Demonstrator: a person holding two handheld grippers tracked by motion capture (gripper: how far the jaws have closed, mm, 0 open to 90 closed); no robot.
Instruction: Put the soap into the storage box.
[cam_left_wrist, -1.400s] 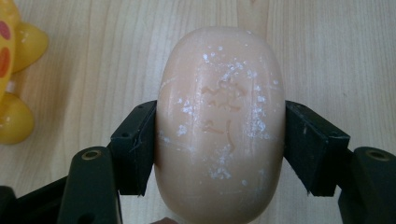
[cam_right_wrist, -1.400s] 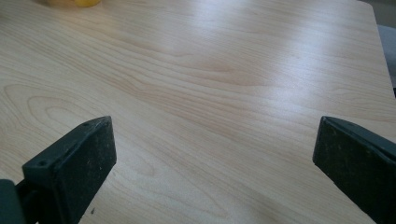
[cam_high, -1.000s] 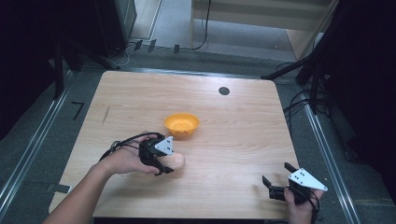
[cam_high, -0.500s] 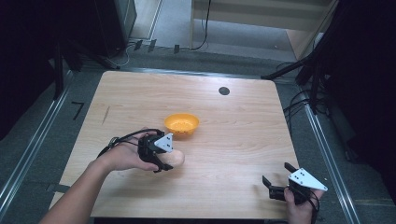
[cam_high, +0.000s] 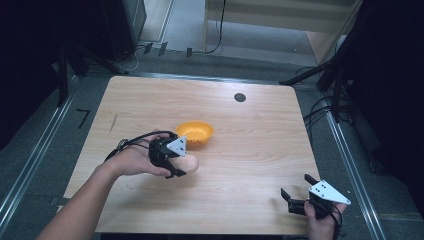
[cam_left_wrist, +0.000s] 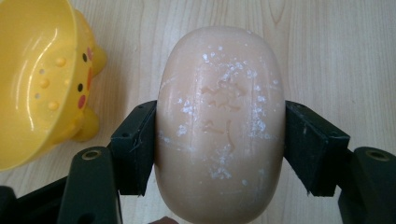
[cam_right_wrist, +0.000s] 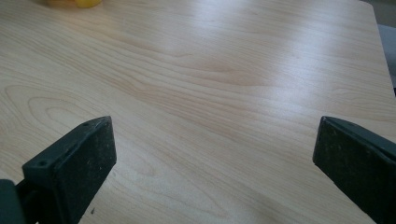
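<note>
Left claw clenched on soap just beside bowl, right claw released, far from bowl; slick, rounded soap likely to squirt free if squeezed harder.

No readable text anywhere; the soap bar's embossed mark is illegible.

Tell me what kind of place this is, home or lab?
Most likely a lab or data-collection workspace, not a home. A bare wooden table stands between metal floor rails, loose cables trail beside it, and a person works handheld camera grippers, the left gripper clamping a bar of soap.
</note>
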